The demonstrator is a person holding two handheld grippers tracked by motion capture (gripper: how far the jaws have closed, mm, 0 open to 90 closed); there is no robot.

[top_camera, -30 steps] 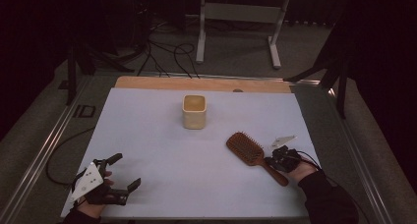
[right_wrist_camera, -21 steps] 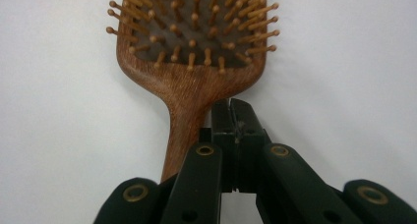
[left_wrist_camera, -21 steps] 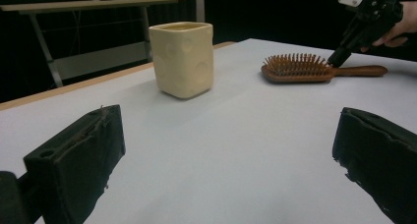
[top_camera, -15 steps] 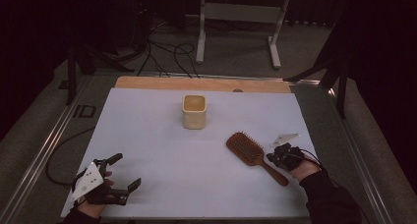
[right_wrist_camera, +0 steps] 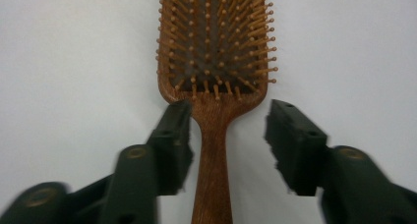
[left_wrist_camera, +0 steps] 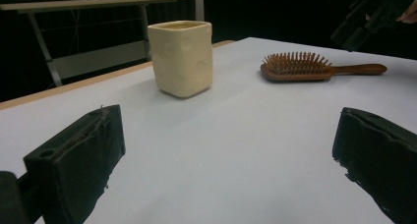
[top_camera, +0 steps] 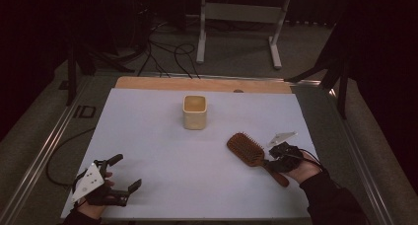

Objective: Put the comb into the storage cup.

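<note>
Centre, toward far edge: cream cup [top_camera: 194,112] standing, blocks.
Near right edge: hairbrush [top_camera: 249,151] lying flat.
Left half of table [top_camera: 143,136]: passable.

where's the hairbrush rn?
High view: hairbrush lies bristles-up on the table's right side, right of and nearer than the cream cup, handle between the right gripper's open jaws.

You've got a white table top [top_camera: 162,151] in front of you, with a bare wooden strip [top_camera: 202,84] along its far edge at twelve o'clock. Just past the centre, toward twelve, a cream square cup [top_camera: 194,112] stands upright on the white. Down at about four o'clock lies a wooden hairbrush [top_camera: 249,151], bristles up, head toward the centre, handle pointing out toward your right-hand corner.
</note>
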